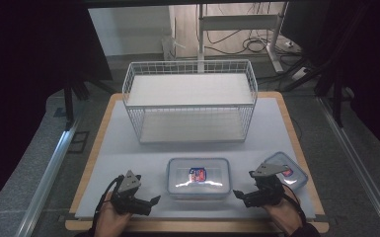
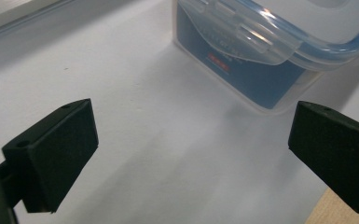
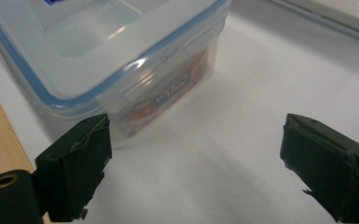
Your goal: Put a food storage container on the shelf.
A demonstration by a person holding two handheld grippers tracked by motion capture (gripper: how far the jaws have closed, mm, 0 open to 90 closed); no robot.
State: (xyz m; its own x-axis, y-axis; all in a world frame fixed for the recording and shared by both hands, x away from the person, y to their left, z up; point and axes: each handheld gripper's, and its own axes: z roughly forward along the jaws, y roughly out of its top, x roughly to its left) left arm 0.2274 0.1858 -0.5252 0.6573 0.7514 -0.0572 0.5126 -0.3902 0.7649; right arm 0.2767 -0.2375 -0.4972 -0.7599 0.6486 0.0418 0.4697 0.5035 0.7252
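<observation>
A clear plastic box (image 1: 198, 177) with a blue-sealed clip lid and a red and blue label stands at the front middle of the white mat. My left gripper (image 1: 154, 201) lies just left of it, pointing at its left end. Its jaws stand wide open with only mat between them (image 2: 193, 144), and the box's corner (image 2: 270, 46) is ahead, apart from the pads. My right gripper (image 1: 237, 194) lies just right of the box, also open (image 3: 193, 158), with the box's end (image 3: 112, 51) ahead of its left pad and nothing gripped.
A white wire basket (image 1: 190, 101) with a white floor stands at the back of the mat (image 1: 128, 148). A second clear lidded box (image 1: 290, 169) sits behind my right gripper near the table's right edge. The wooden table edge (image 1: 197, 226) runs along the front.
</observation>
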